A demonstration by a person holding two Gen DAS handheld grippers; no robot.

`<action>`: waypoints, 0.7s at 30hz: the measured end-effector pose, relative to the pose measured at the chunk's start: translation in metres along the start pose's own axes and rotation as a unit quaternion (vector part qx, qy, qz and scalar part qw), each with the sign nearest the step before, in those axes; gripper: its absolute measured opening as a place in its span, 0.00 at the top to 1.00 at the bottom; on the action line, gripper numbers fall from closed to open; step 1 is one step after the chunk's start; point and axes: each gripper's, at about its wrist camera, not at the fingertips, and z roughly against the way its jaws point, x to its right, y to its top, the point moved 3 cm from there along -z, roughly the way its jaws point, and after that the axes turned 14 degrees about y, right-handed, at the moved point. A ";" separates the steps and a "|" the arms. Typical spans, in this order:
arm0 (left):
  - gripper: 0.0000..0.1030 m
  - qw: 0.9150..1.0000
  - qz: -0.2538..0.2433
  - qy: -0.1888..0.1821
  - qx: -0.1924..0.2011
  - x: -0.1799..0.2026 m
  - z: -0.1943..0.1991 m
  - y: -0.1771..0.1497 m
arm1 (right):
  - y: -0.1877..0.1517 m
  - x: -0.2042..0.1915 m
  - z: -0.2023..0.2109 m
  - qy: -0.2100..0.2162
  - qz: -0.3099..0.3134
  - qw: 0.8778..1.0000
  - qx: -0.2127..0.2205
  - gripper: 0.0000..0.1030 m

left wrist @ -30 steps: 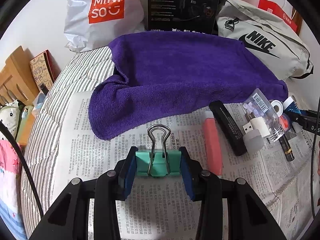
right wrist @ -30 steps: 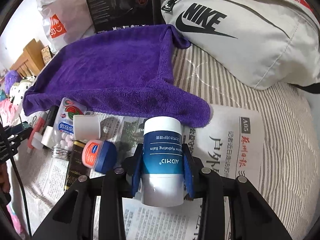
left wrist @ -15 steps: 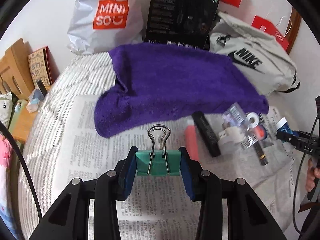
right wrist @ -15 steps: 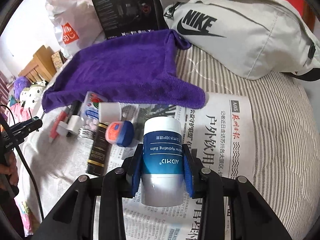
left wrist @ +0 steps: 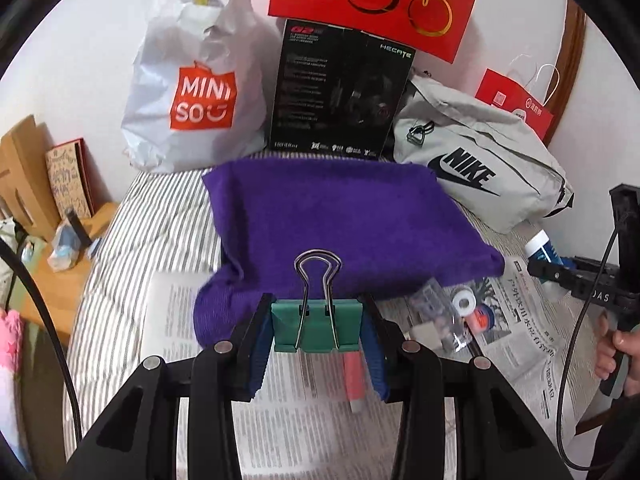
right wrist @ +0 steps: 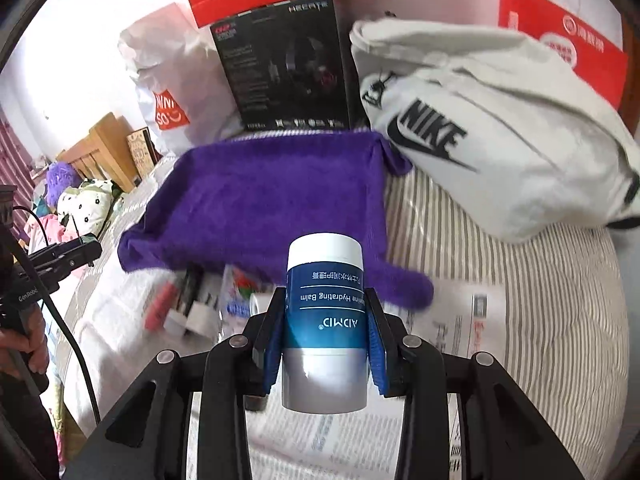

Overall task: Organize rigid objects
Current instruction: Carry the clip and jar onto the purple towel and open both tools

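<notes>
Left gripper [left wrist: 317, 330] clamps binder clip [left wrist: 317, 326]; right gripper [right wrist: 325, 342] clamps balm jar [right wrist: 325, 320].

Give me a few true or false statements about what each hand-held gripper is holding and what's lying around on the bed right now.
1. The left hand-held gripper holds a green binder clip. True.
2. The right hand-held gripper is empty. False: it clamps a blue-and-white balm jar.
3. The purple towel lies partly on the newspaper. True.
4. The balm jar's white cap points down. False: the cap is on top.
5. The Nike bag is black. False: it is light grey-white.
</notes>
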 end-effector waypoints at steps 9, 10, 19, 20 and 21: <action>0.62 1.000 0.000 -0.003 0.014 -0.004 -0.013 0.037 | 0.035 0.000 -0.018 -0.006 0.010 1.000 -0.001 0.65; 0.62 1.000 0.003 -0.007 0.013 -0.005 -0.017 0.042 | 0.037 0.000 -0.021 -0.007 0.011 1.000 -0.003 0.65; 0.62 1.000 0.001 -0.010 -0.006 0.002 -0.063 0.069 | 0.072 0.011 -0.060 -0.004 0.014 1.000 -0.019 0.65; 0.62 1.000 0.001 -0.010 -0.009 0.003 -0.068 0.070 | 0.076 0.012 -0.065 -0.005 0.014 1.000 -0.021 0.65; 0.62 1.000 0.002 -0.010 -0.011 0.004 -0.075 0.073 | 0.079 0.013 -0.069 -0.005 0.014 1.000 -0.021 0.65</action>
